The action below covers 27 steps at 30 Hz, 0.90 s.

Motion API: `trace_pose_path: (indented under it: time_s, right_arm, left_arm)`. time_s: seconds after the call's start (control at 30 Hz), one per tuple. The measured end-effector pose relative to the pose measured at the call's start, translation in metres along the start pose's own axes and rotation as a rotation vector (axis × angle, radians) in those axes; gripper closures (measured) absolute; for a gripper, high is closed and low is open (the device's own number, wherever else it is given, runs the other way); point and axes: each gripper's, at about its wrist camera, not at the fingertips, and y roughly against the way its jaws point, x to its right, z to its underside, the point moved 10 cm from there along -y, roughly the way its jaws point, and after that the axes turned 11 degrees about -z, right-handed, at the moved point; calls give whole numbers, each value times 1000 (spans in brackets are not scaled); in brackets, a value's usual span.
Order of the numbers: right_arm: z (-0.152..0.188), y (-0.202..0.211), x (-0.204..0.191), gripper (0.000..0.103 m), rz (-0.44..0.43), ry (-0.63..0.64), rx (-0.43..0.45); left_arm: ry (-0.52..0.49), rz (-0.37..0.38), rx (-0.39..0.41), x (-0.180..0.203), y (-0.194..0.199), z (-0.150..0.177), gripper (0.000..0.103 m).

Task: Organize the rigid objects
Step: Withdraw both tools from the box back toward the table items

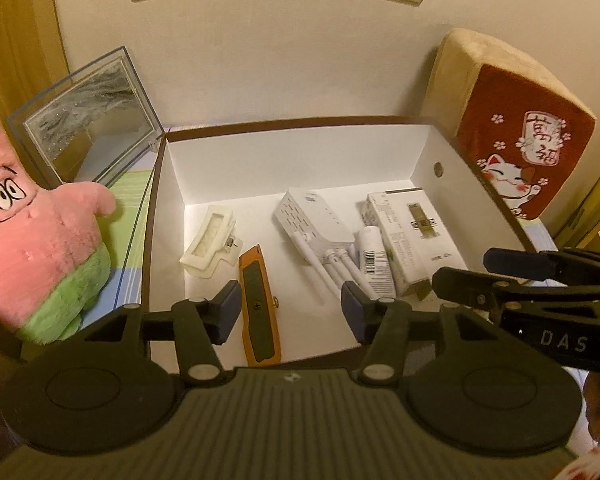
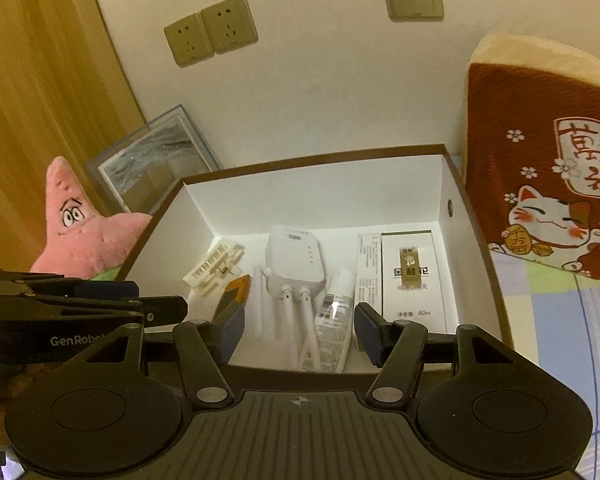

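**Inspector:** Inside the brown-rimmed, white-lined cardboard box [image 1: 300, 152], five rigid items lie on the floor: a cream plastic clip [image 1: 210, 240], an orange-and-grey utility knife [image 1: 259, 304], a white router with antennas [image 1: 314, 224], a small white tube [image 1: 376, 260] and a white carton with gold print [image 1: 412, 232].

**Clerk:** And the tongs?

**Inspector:** Both released. The left gripper [image 1: 288, 312] and right gripper [image 2: 300, 328] hover over the near rim, jaws apart, nothing between them.

**Clerk:** Anything outstanding?

**Inspector:** No loose rigid item shows outside the box; only a pink star plush toy [image 1: 40, 240] and a red cat-print cushion [image 2: 540, 184] flank it. Packing appears largely complete.
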Motion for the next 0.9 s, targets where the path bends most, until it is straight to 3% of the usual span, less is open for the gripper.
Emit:
trace_pose_path:
  time_s: [0.4,0.9]
  right_arm:
    - [17,46,-17,41,-8,5,20]
    - [55,92,-30,38,-35,1,4]
  left_arm:
    - [16,2,54,6,54,12,48]
    - [55,0,74,6,115,58,43]
